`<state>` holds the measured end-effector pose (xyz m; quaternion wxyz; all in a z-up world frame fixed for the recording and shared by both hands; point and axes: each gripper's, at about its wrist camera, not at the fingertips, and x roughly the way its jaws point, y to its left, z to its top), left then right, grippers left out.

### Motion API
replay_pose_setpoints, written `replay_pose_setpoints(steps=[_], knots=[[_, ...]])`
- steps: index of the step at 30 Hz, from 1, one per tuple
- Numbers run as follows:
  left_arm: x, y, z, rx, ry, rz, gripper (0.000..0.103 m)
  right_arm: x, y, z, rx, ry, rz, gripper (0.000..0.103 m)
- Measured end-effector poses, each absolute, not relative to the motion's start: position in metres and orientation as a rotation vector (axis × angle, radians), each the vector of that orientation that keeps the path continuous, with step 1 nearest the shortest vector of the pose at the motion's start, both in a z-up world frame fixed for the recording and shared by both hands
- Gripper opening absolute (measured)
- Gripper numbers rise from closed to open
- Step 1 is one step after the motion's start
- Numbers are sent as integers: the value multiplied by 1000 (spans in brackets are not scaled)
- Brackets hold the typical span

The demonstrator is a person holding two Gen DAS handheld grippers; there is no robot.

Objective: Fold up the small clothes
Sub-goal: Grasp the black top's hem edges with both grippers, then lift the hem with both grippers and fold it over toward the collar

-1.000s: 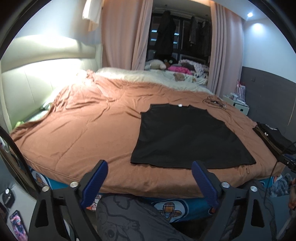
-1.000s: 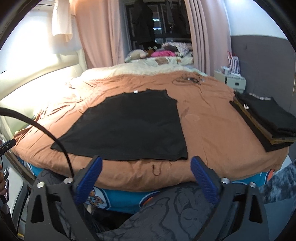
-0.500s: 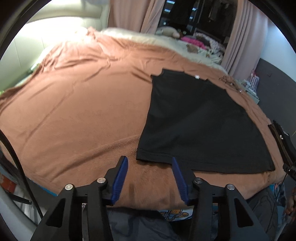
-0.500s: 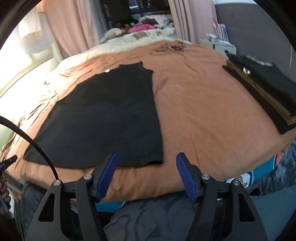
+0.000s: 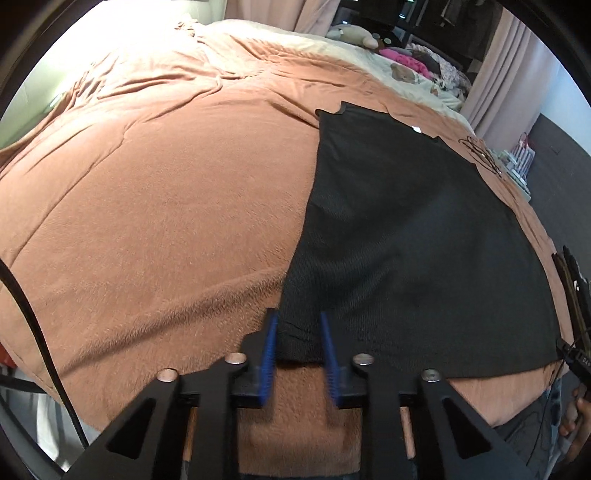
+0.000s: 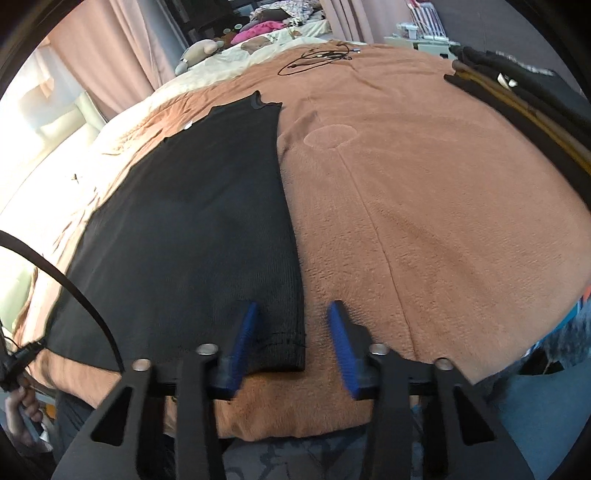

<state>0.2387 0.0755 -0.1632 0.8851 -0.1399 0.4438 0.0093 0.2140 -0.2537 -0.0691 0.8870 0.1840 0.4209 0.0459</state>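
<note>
A black sleeveless top (image 5: 406,229) lies flat on the brown blanket (image 5: 166,206), collar far, hem near. My left gripper (image 5: 297,321) is open, its blue fingers astride the top's near left hem corner, low over the blanket. In the right wrist view the same top (image 6: 207,221) lies left of centre. My right gripper (image 6: 293,314) is open, its fingers astride the near right hem corner, low over the blanket (image 6: 424,203).
A stack of folded dark clothes (image 6: 524,92) sits at the bed's right edge. A black cable (image 6: 317,57) lies coiled on the far blanket. Pillows, a plush toy (image 5: 352,35) and loose clothes lie at the far end. Curtains hang behind.
Both grippers have moved forward and down from the bed's edge to the top's near hem corners, and both sets of fingers have narrowed around those corners.
</note>
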Motion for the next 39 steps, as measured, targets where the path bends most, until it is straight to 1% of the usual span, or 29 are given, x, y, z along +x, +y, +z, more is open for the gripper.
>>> replay_pose_setpoints(steps=[1,2,3,5,7,14,21,29,33,39], knots=[[240,76,-163,-294,921,22,10,212,-256,-70,393,874,100,29],[240,77,-163,-297,920,25,7,210,-256,-70,394,877,99,20],[240,77,-162,-302,918,25,6,207,-256,-69,393,883,97,14],[236,79,-158,-303,903,28,5,200,-261,-70,415,877,110,6],[230,79,-153,-296,887,26,5,195,-264,-68,428,862,124,4],[205,83,-125,-315,821,11,5,181,-285,-51,416,786,157,3],[161,88,-96,-333,760,-5,5,128,-298,-26,393,713,184,3],[87,89,-60,-313,678,-20,5,54,-315,-4,399,649,224,3],[59,90,-50,-309,656,-23,5,22,-320,3,384,627,236,3],[31,92,-45,-319,639,-19,5,6,-323,11,362,598,256,3]])
